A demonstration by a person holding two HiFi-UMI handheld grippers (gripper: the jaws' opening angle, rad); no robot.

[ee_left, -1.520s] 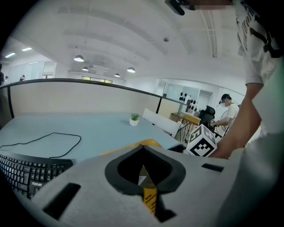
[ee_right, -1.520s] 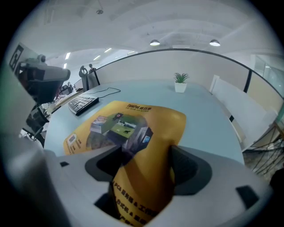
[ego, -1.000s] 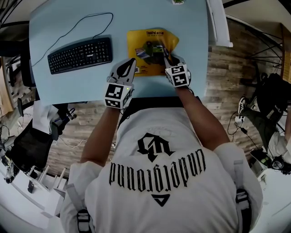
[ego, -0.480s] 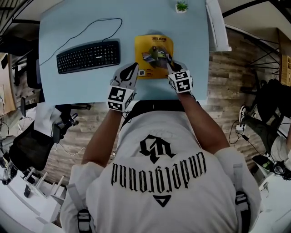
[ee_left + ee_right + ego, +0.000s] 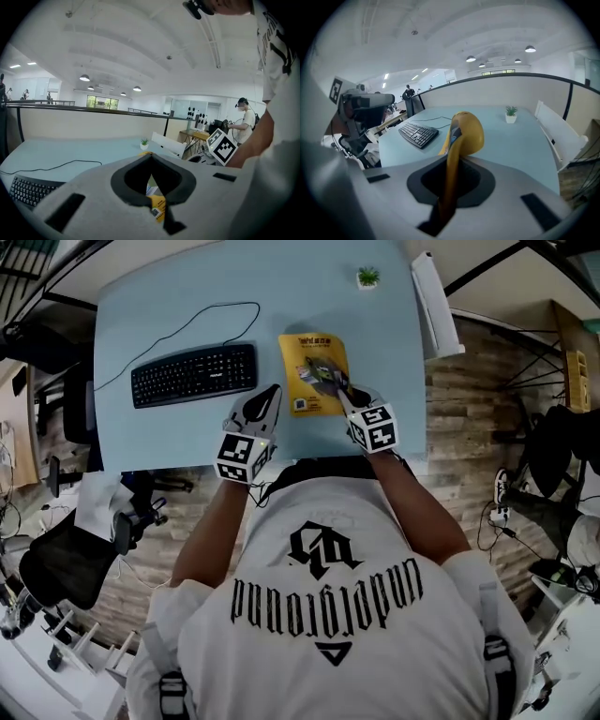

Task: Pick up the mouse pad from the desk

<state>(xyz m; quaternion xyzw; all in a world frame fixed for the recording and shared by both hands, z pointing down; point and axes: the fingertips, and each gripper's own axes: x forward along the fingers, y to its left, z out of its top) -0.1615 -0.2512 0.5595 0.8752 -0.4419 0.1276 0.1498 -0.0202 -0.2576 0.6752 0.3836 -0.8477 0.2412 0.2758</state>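
From the head view: pinching a thin yellow rectangular mouse pad [image 5: 309,348] at its near right part with the right gripper [image 5: 336,390], over the pale blue counter [image 5: 169,324]. Nipping its left edge with the left gripper [image 5: 275,392], black keyboard [image 5: 194,374] off to that gripper's left.

Through the left gripper view: clenched, with a yellow sliver bearing a square code in the slit.

Through the right gripper view: clamped on the pad edge-on, its top flopping over just past the tips.

The mouse pad [image 5: 312,371], earlier spread wide on the desk [image 5: 169,324], now curls narrower and is lifted off it, clamped by the raised right gripper [image 5: 339,390]
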